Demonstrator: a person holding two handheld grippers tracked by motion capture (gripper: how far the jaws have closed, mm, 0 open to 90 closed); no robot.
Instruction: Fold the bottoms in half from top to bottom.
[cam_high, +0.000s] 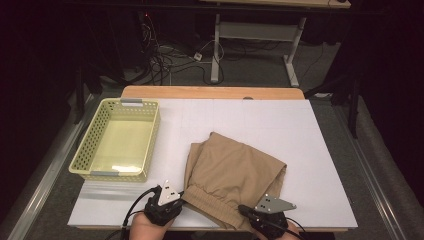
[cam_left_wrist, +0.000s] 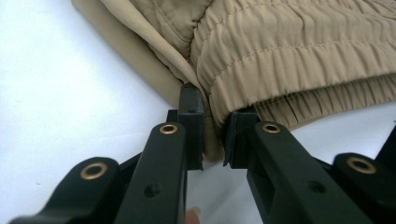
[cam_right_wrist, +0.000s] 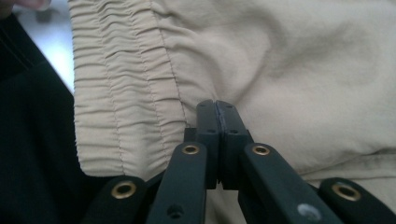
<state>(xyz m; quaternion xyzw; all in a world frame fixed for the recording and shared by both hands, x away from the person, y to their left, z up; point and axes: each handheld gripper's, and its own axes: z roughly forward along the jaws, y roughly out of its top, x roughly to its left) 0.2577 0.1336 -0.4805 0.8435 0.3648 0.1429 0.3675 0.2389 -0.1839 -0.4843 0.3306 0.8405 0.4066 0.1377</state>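
Nearby, at the front edge of the white-covered counter (cam_high: 310, 165), lay a folded pair of tan fabric shorts with a gathered elastic waistband (cam_high: 232, 175), the waistband toward the person. The left gripper (cam_high: 176, 196) sat at the waistband's left corner, its jaws narrow and pinching the edge of the cloth between them, as the left gripper view showed (cam_left_wrist: 212, 126). The right gripper (cam_high: 245, 209) rested at the waistband's right end; in the right gripper view its jaws (cam_right_wrist: 217, 116) met pad to pad over the fabric, and whether any cloth was caught could not be told. Well apart to the left stood an empty pale-yellow perforated plastic basket (cam_high: 85, 145). Beyond the counter, dark cables (cam_high: 160, 62) trailed across the floor.
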